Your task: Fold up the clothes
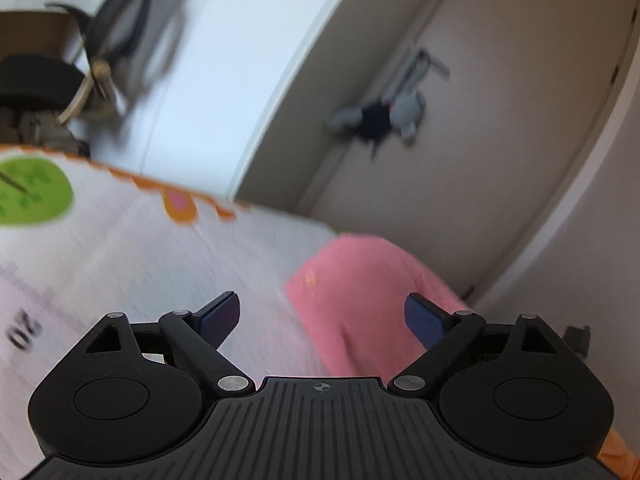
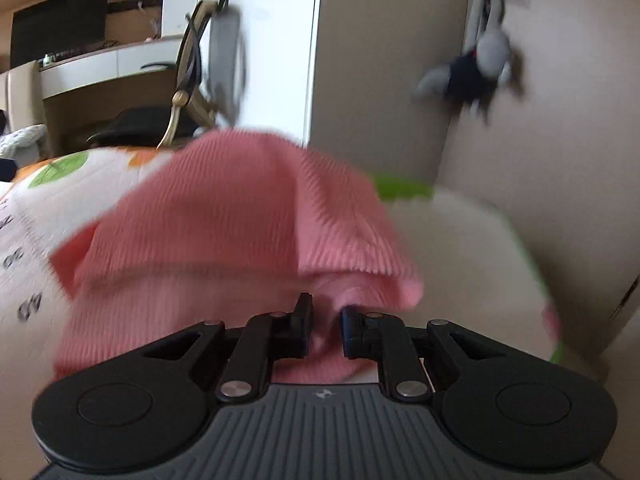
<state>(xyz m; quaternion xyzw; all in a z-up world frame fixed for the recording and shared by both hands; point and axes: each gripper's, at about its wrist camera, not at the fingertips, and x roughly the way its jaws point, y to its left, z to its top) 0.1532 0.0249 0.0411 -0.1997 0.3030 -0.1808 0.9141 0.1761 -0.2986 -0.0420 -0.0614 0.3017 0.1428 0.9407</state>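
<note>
The bed [image 1: 120, 264] is covered by a white printed sheet with green and orange shapes; it serves as the folding surface. A beige door [image 2: 540, 140] stands behind it, with a grey soft toy [image 2: 476, 68] hung on it. An office chair [image 1: 116, 44] is seen beyond the far edge of the bed.

The pink ribbed garment [image 2: 240, 220] is bunched on the bed, near the corner by the door. In the right wrist view part of it is lifted off the sheet and draped forward, a doubled layer hanging over the rest. Judged: a fold is being carried over, with the garment only partly folded.

The right tool [image 2: 326, 320] is nearly shut, and pink fabric is pinched between its jaws, so the lifted edge is held there. Heavy blur is seen across this view.

The left tool [image 1: 322, 320] is spread wide and nothing is held in it. The pink garment [image 1: 372, 300] lies beyond and below its open fingers [image 1: 222, 314], not gripped. Judged: the left side is freed so the right can pull the flap across alone. Whether the garment is a top or trousers cannot be told.
</note>
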